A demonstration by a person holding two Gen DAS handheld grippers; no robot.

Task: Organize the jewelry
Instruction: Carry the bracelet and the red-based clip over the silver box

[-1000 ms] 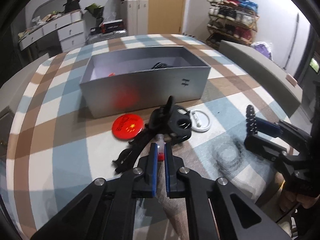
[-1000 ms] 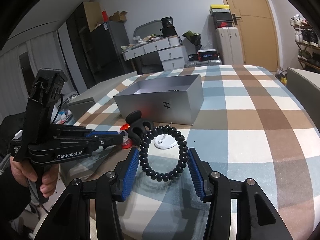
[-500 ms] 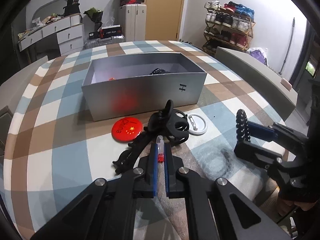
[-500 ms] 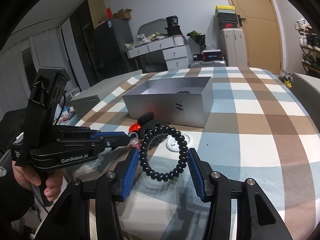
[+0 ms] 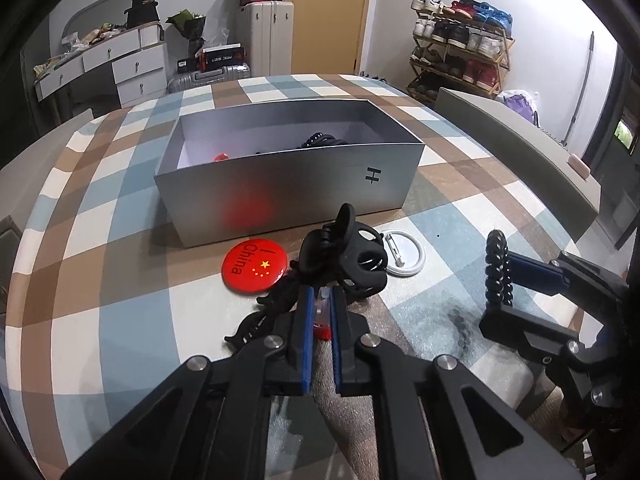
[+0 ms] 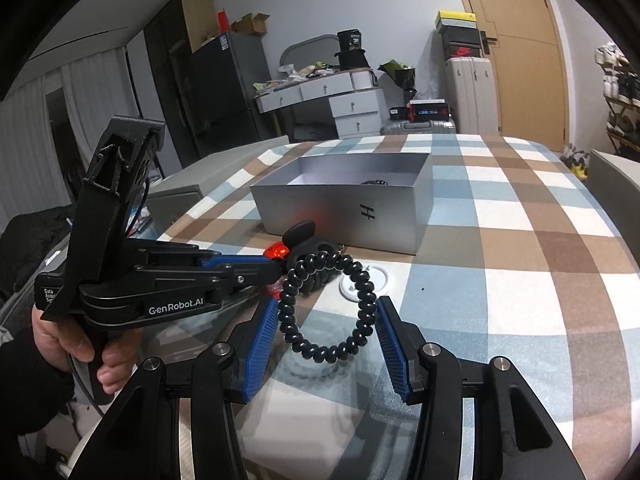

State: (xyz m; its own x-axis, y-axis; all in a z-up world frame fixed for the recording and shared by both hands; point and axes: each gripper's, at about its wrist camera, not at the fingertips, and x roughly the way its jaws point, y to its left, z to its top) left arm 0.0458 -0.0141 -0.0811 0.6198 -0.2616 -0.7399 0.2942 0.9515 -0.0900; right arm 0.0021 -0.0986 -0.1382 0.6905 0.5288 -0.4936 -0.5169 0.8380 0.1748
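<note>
Table with plaid cloth [image 5: 120,208], blue, brown and white checks, fills both views. Open grey box [image 5: 288,184] with an "H" mark sits mid-table; a dark coiled item [image 5: 320,139] and a small red thing [image 5: 221,157] lie inside, details unclear. Left gripper [image 5: 320,300] near table edge, angled down, jaws clamped shut on a small clear-and-red clip [image 5: 322,316]; exact type hard to tell. A hand [image 6: 76,344] holds its handle in the right wrist view. Right gripper [image 6: 326,336] is off the table, jaws partly closed and pinching a black spiral hair tie [image 6: 328,308] across its width, both blue pads touching the coil. Black claw hair clip [image 5: 352,256] lies on cloth just before the box, right ahead of the left gripper's tips. Red round "China" badge [image 5: 254,266] lies to the clip's left, touching or nearly. White round badge [image 5: 402,256], pin side up, to the clip's right.
</note>
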